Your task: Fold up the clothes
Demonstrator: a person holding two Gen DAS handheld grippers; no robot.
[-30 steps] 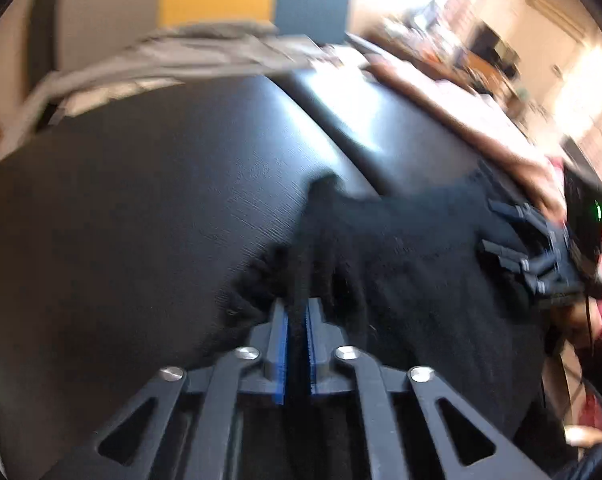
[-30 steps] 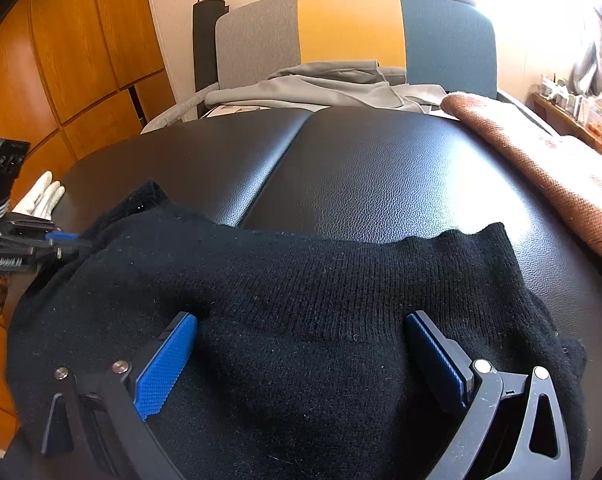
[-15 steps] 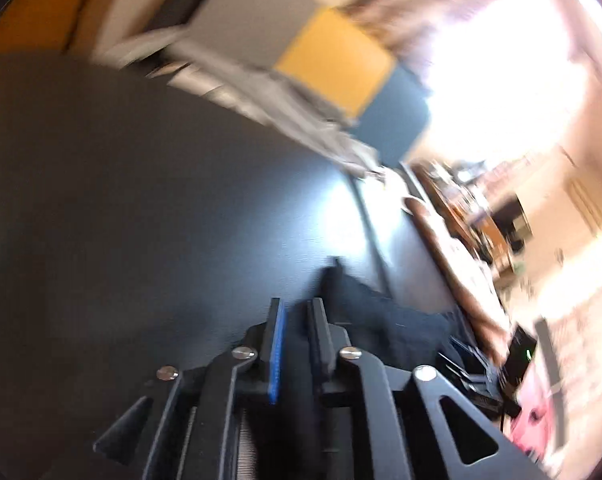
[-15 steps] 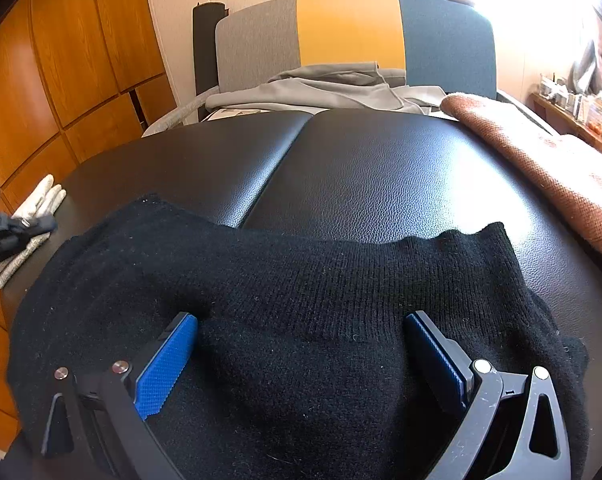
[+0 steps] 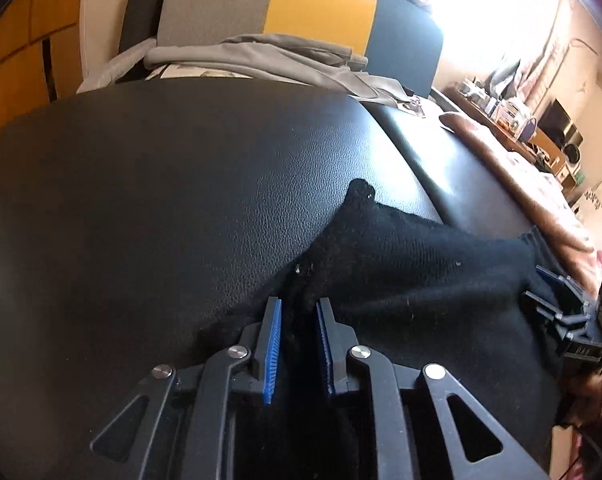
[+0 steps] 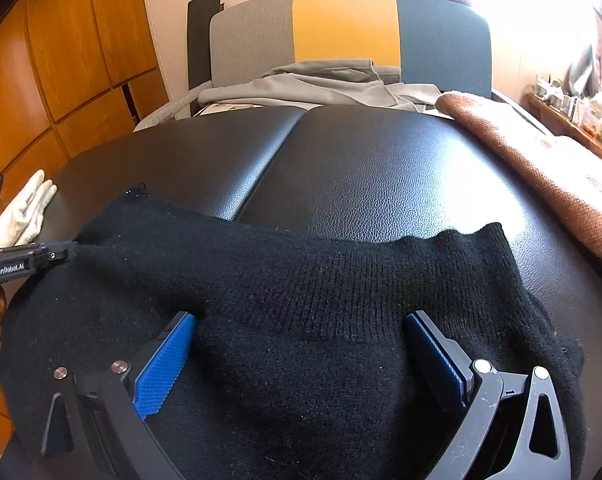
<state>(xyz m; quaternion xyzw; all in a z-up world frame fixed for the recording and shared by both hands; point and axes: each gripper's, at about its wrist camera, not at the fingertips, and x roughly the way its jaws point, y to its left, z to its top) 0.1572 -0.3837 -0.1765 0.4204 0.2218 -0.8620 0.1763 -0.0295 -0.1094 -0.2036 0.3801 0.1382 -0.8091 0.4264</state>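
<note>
**Black sweater spread between two grippers**

While the black knit sweater (image 6: 301, 300) lies across the near part of the black leather surface (image 6: 361, 168), the right gripper (image 6: 301, 344) sits over its middle with the blue-padded fingers (image 6: 165, 364) spread wide, the knit bulging up between them and neither pad closing on it. Its ribbed edge runs across the leather just ahead of this gripper, reaching toward a brown knit cloth (image 6: 541, 176) on the right.

From the left wrist view, the left gripper (image 5: 299, 328) stands at the sweater's left edge, its blue pads (image 5: 273, 344) drawn narrow with a slim gap, and a fold of black knit runs up between them; whether the pads actually press the cloth cannot be told. A pointed corner of the sweater (image 5: 361, 188) lies on the leather ahead of this gripper.

A white glove (image 6: 25, 208) rests at the surface's left edge. Beyond the far end, grey clothing (image 6: 321, 84) is heaped before a grey, yellow and blue chair back (image 6: 345, 28).
</note>
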